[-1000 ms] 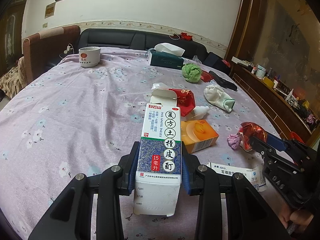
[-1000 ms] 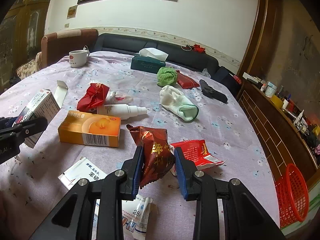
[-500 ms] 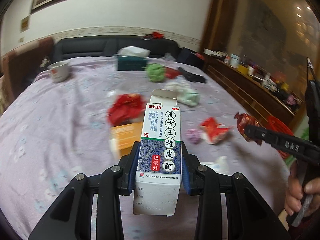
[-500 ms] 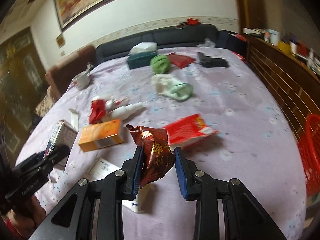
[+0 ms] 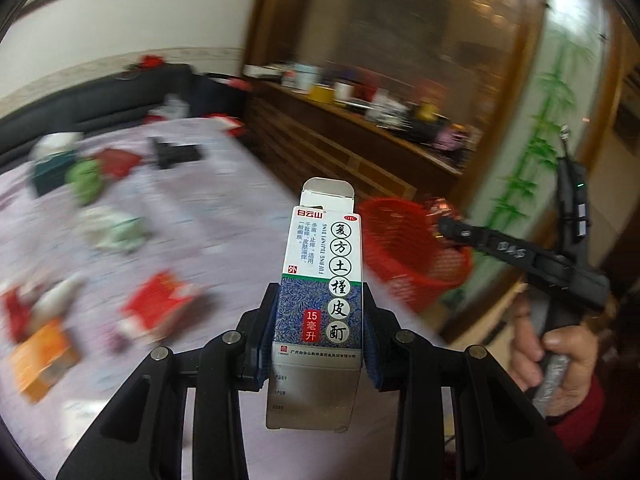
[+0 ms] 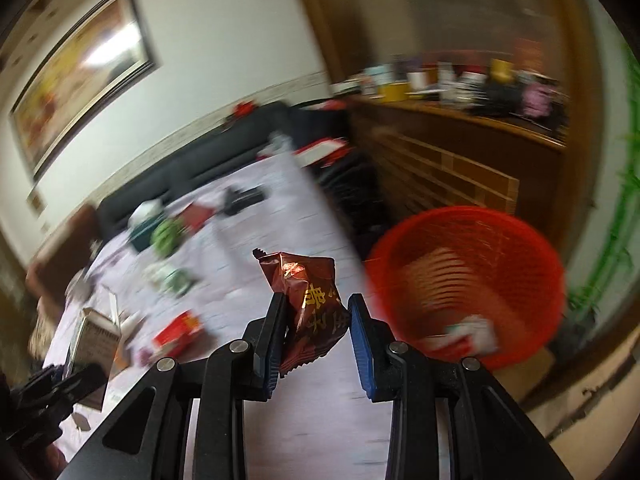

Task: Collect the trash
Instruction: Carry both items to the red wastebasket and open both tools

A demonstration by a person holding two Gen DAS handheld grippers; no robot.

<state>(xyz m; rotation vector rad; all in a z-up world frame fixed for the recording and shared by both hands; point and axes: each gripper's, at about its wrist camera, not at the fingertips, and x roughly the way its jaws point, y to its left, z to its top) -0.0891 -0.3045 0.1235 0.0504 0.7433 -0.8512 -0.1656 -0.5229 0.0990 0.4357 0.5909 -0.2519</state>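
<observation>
Left wrist view
Left gripper (image 5: 318, 334): pads pressed against both sides of the medicine box (image 5: 320, 280), which stands upright between them, its top flap open.
Red basket (image 5: 412, 248): on the floor past the edge of the bed (image 5: 224, 248), ahead and to the right of the box, not yet under it.
Right gripper (image 5: 444, 226): reaches in from the right with its tip over the basket; something shiny shows at the tip, too blurred to make out here.
Left behind on the bed: a red packet (image 5: 160, 304), an orange box (image 5: 40, 356) and more clutter, all smeared by motion.

Right wrist view
Right gripper (image 6: 316, 332): the brown snack wrapper (image 6: 310, 308) sits between the pads; the left pad touches it, a small gap shows by the right one, so I'd call it a light pinch.
Red basket (image 6: 464, 280): just ahead to the right, mouth open, some white and red scraps already at the bottom.

Step in hand: carrying both pieces across to the basket, as I judge it.
Next move: bring each gripper squarely over the mouth, then spread the fingers; the wrapper looks closer to dropping than the box.
</observation>
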